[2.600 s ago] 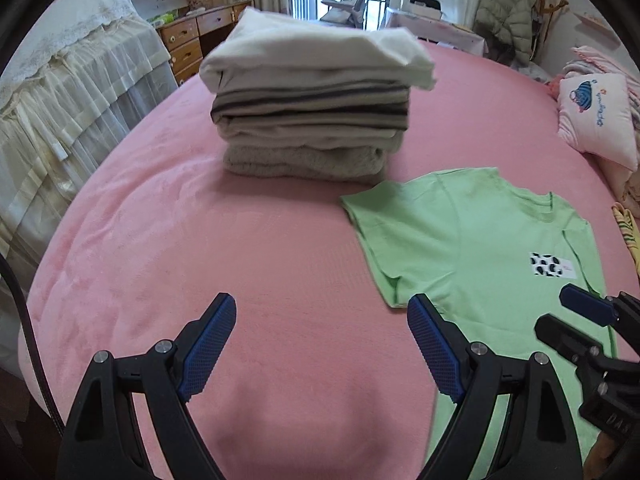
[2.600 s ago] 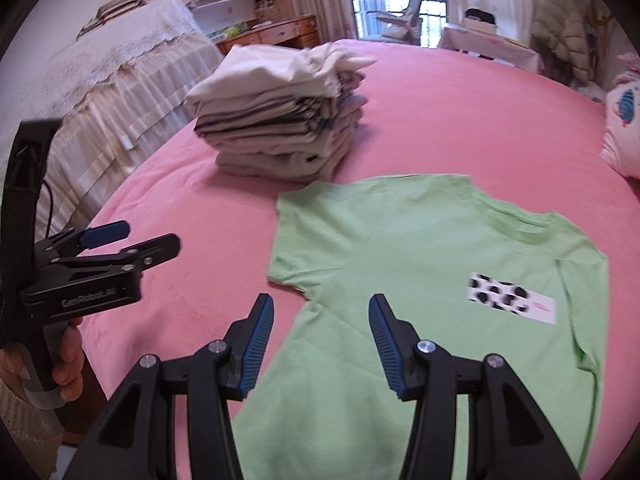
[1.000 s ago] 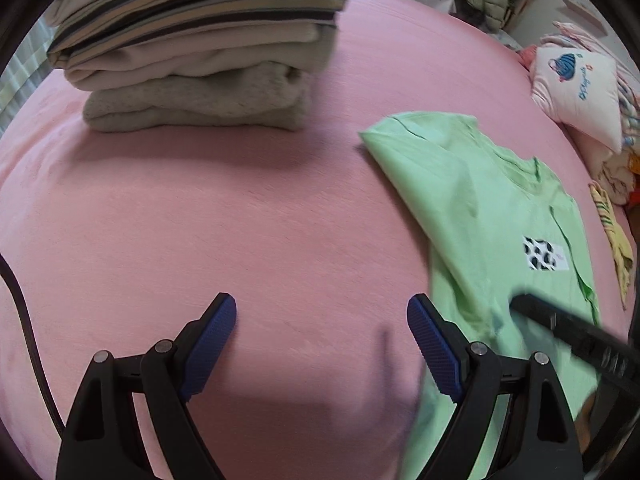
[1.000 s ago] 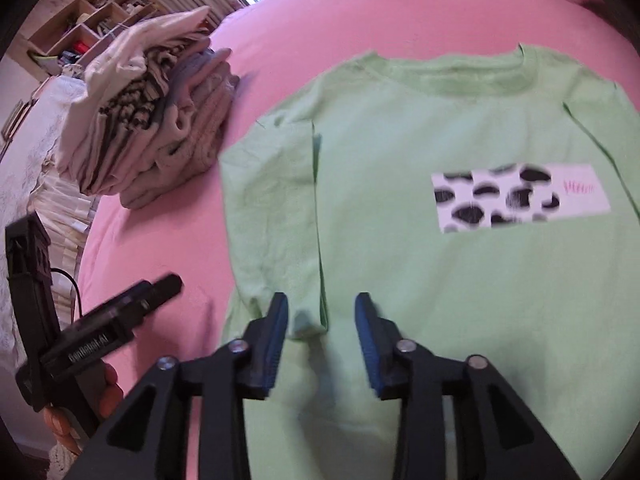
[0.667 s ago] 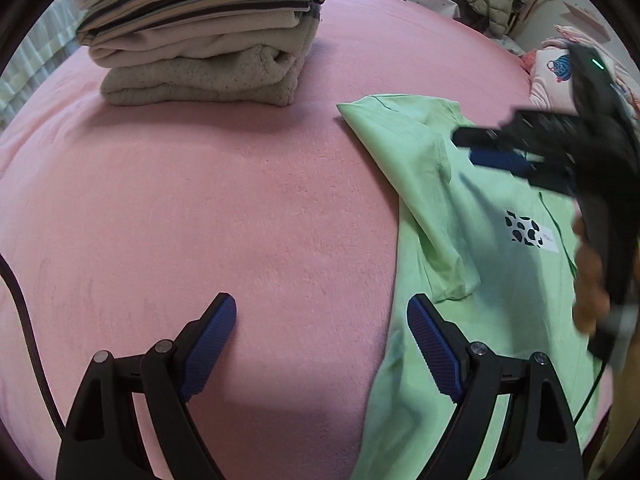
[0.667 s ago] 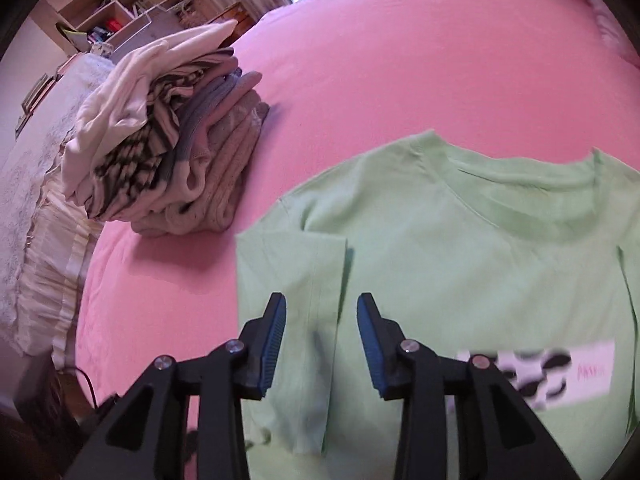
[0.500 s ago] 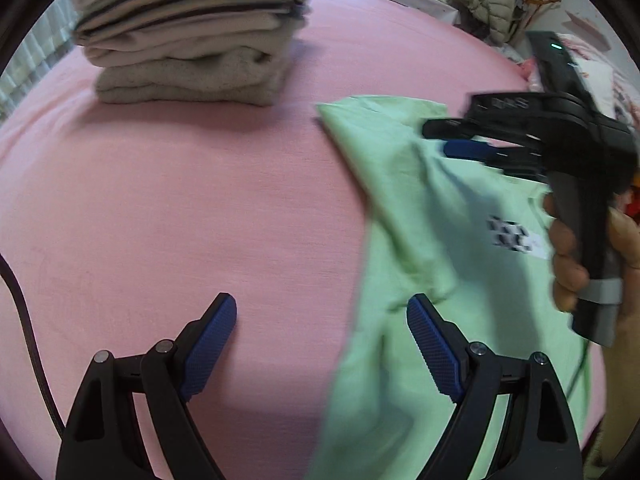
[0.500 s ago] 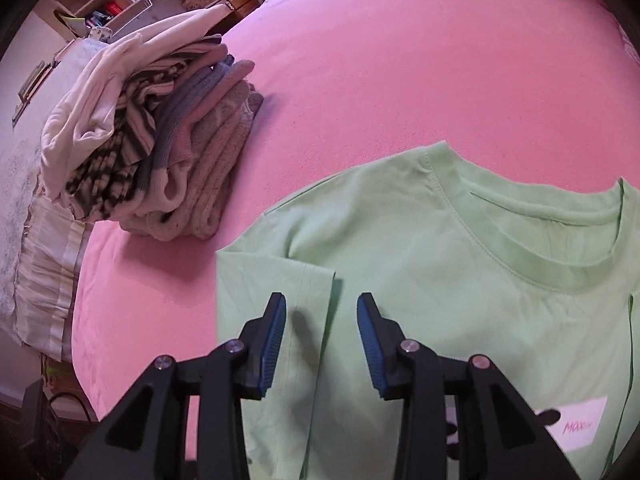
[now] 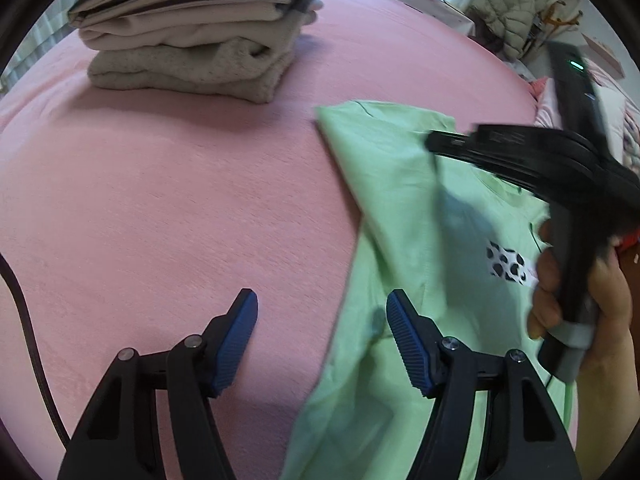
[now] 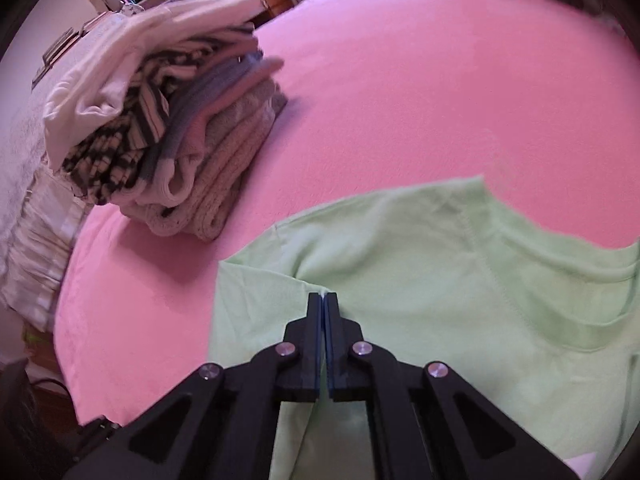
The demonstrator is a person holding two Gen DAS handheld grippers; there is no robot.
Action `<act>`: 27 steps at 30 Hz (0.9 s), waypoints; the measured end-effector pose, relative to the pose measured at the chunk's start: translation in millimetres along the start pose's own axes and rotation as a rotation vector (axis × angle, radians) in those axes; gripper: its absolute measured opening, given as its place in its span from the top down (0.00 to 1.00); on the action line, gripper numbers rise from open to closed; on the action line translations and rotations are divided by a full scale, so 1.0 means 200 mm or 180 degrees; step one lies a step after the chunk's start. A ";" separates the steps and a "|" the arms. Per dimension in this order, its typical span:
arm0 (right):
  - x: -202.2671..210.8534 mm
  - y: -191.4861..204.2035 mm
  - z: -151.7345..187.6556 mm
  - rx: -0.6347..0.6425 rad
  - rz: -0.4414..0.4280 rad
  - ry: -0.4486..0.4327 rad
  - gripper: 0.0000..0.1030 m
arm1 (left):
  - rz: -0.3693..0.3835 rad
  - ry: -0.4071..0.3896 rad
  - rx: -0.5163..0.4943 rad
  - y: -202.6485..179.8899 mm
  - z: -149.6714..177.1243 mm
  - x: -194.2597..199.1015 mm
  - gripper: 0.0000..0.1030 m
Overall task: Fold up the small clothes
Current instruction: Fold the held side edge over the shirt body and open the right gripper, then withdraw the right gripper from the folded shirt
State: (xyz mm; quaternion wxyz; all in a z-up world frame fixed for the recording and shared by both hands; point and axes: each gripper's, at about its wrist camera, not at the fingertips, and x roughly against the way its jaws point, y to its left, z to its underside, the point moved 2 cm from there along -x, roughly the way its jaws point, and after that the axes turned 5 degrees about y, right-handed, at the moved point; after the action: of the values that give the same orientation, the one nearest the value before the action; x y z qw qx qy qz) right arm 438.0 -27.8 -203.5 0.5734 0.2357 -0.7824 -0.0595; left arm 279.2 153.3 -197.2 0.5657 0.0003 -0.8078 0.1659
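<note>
Green T-shirt [image 9: 404,208] on the pink bedspread [image 9: 160,200], largest surface in both views, spread across its near right portion as your left wrist camera sees it. The shirt lies mostly flat with its printed patch [image 9: 508,266] facing up; the sleeve nearest the stack is folded in over the body, and the collar [image 10: 568,280] points away from you in the right wrist view. Stack of folded clothes [image 9: 192,36]: pale, striped and knitted items, resting on the bedspread beyond the shirt, near its shoulder but apart from it. Your right gripper [image 10: 323,300]: fingers pressed together with no visible gap, pinching the shirt fabric at the sleeve seam, where creases radiate from the tips. Your right hand [image 9: 580,292] grasps this tool's handle above the shirt in the left wrist view. Your left gripper [image 9: 320,322]: blue pads [image 9: 236,340] widely parted, holding nothing, one over bare bedspread and the other over the shirt's edge.
</note>
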 end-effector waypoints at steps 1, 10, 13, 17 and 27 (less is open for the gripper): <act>0.04 -0.01 0.01 -0.0021 0.0091 -0.0077 0.99 | -0.0015 -0.0007 0.0006 0.00 0.00 0.00 0.36; 0.14 -0.16 0.11 -0.0405 0.0589 -0.0251 0.99 | -0.0059 0.0017 0.0000 0.00 0.02 -0.03 0.36; 0.14 -0.19 0.14 -0.0515 0.0585 -0.0232 0.99 | -0.0097 0.0022 -0.0051 -0.01 0.04 -0.03 0.36; 0.08 -0.25 0.15 -0.0721 0.0406 0.0040 0.93 | -0.0144 0.0006 -0.0099 -0.02 0.07 -0.02 0.36; 0.17 -0.24 0.37 -0.0928 -0.0294 0.0224 0.68 | -0.0153 0.0158 -0.0445 -0.11 0.21 -0.02 0.36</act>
State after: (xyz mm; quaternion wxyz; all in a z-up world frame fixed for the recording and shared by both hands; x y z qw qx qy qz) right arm 375.5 -98.0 -216.2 0.6252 0.1877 -0.7332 -0.1905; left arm 246.8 120.8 -207.6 0.5880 -0.0239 -0.8029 0.0955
